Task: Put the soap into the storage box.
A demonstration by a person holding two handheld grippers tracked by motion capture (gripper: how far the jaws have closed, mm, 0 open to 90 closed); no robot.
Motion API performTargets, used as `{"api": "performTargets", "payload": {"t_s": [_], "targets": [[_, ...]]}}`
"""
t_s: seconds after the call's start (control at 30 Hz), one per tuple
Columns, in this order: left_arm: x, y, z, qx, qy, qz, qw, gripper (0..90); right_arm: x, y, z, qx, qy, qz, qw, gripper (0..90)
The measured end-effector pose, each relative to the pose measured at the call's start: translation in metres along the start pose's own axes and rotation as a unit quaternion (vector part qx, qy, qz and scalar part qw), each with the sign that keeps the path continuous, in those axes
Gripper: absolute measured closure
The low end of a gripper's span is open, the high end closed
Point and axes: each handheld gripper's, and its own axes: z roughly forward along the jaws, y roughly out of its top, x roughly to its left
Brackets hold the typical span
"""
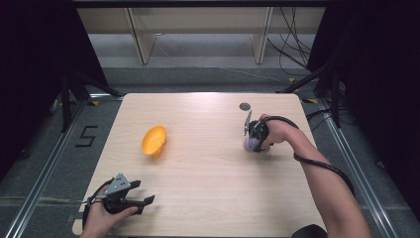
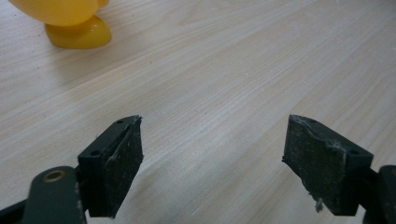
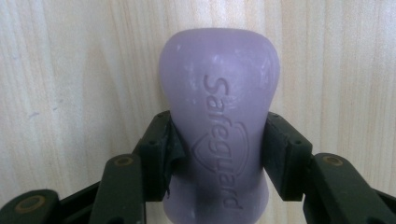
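Observation:
A purple soap bar (image 3: pixel 219 93), stamped "Safeguard", lies on the wooden table (image 1: pixel 208 178). My right gripper (image 3: pixel 217 154) is shut on it, one pad pressing each narrow side. From above, the soap bar (image 1: pixel 248 145) shows at the table's right under my right gripper (image 1: pixel 252 141), which points down. A yellow bowl (image 1: pixel 154 141) lies tipped on its side at the left centre. My left gripper (image 1: pixel 142 193) rests at the near left corner, open, with nothing between its pads. Ahead of my left gripper (image 2: pixel 212 154) is bare wood, with the yellow bowl (image 2: pixel 70 21) at the far left.
A small round hole (image 1: pixel 244 106) sits in the tabletop behind the right hand. A black cable (image 1: pixel 322 166) trails along the right forearm. Beyond the table stand pale shelf legs (image 1: pixel 141 39) and floor cables (image 1: pixel 292 49).

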Motion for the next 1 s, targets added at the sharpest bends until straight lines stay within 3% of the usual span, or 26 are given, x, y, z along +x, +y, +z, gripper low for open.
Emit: {"api": "performTargets", "payload": {"t_s": [0.07,0.17,0.23,0.3,0.33,0.43,0.47,0.5,0.53,0.57,0.6,0.63,0.67,0.7,0.73,0.8,0.9,1.0], "targets": [[0.000,0.000,0.000,0.001,0.001,-0.001,1.0000,18.9,0.003,0.000,-0.002,0.014,-0.001,0.043,0.9990,50.1],[0.000,0.000,0.000,0.000,0.001,-0.002,1.0000,19.0,0.003,0.000,-0.002,0.012,0.001,0.039,0.9992,50.3],[0.000,0.000,0.000,0.000,-0.001,-0.002,1.0000,19.3,0.009,0.000,-0.004,-0.002,0.000,0.054,0.9986,50.4],[0.000,0.000,0.000,-0.001,-0.001,-0.002,1.0000,19.4,0.011,0.000,-0.006,0.000,0.007,0.060,0.9982,50.4],[0.001,0.000,0.000,0.007,0.002,0.006,1.0000,19.4,0.014,0.001,-0.008,-0.005,0.004,0.054,0.9985,50.4],[0.000,0.000,0.000,0.000,-0.002,-0.003,1.0000,19.6,0.035,0.008,-0.024,-0.020,0.004,0.024,0.9995,50.5],[0.000,0.000,0.000,0.000,-0.002,-0.003,1.0000,19.6,0.035,0.008,-0.024,-0.020,0.004,0.024,0.9995,50.5],[0.000,0.000,0.000,0.002,-0.002,-0.003,1.0000,19.7,0.052,0.014,-0.031,-0.035,0.005,-0.008,0.9994,50.5],[0.000,0.000,0.000,0.002,-0.002,-0.003,1.0000,19.7,0.052,0.014,-0.031,-0.035,0.005,-0.008,0.9994,50.5],[-0.001,0.000,0.001,0.002,-0.002,-0.002,1.0000,19.7,0.061,0.017,-0.035,-0.030,0.005,-0.010,0.9995,50.5],[0.001,0.001,0.000,0.014,0.005,0.010,0.9998,19.8,0.072,0.021,-0.037,-0.035,0.007,-0.025,0.9990,50.5],[-0.002,0.000,0.001,0.004,-0.002,-0.008,1.0000,19.9,0.095,0.030,-0.044,-0.040,0.004,-0.053,0.9978,50.6],[-0.001,0.000,0.001,0.002,-0.003,-0.001,1.0000,19.9,0.095,0.030,-0.044,-0.040,0.004,-0.053,0.9978,50.6],[-0.002,0.001,0.001,0.004,-0.004,0.000,1.0000,19.9,0.102,0.034,-0.046,-0.055,-0.005,-0.088,0.9946,50.6],[-0.002,0.001,0.001,0.000,-0.002,0.001,1.0000,20.0,0.117,0.038,-0.052,-0.050,-0.014,-0.072,0.9960,50.6],[-0.001,0.001,-0.001,0.007,0.002,0.008,0.9999,20.0,0.137,0.049,-0.060,-0.075,-0.034,-0.085,0.9930,50.6],[-0.001,0.002,-0.001,0.003,0.005,0.004,1.0000,20.0,0.146,0.057,-0.066,-0.084,-0.055,-0.088,0.9910,50.6],[0.000,0.002,-0.003,-0.007,0.009,-0.004,0.9999,20.9,0.157,0.074,-0.072,-0.116,-0.086,-0.093,0.9852,50.6]]}}
